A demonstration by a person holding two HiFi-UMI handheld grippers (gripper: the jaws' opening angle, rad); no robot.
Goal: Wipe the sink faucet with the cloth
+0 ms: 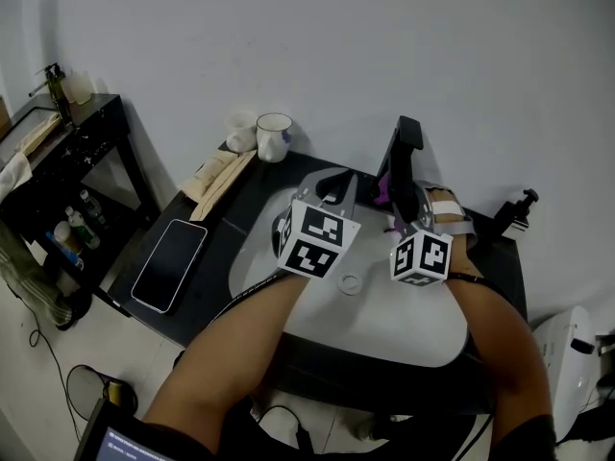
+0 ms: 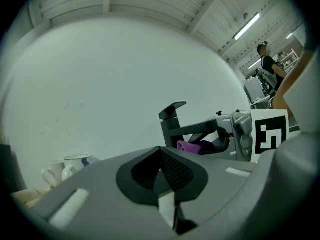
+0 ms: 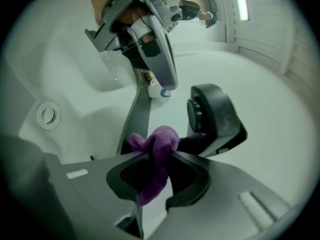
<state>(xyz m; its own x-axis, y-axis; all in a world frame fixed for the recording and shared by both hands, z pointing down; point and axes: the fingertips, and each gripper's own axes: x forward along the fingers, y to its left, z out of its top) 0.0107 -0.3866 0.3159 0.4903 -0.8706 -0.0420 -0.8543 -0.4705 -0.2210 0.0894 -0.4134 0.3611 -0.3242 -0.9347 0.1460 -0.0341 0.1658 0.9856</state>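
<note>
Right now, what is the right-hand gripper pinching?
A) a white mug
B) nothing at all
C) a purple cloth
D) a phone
C: in the right gripper view, the right gripper has its jaws closed on a purple cloth, close by the black faucet.

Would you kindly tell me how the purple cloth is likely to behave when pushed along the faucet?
The purple cloth bunches and droops in the right gripper, so it is probably floppy and light. It would likely fold around the faucet, not slide stiffly.
</note>
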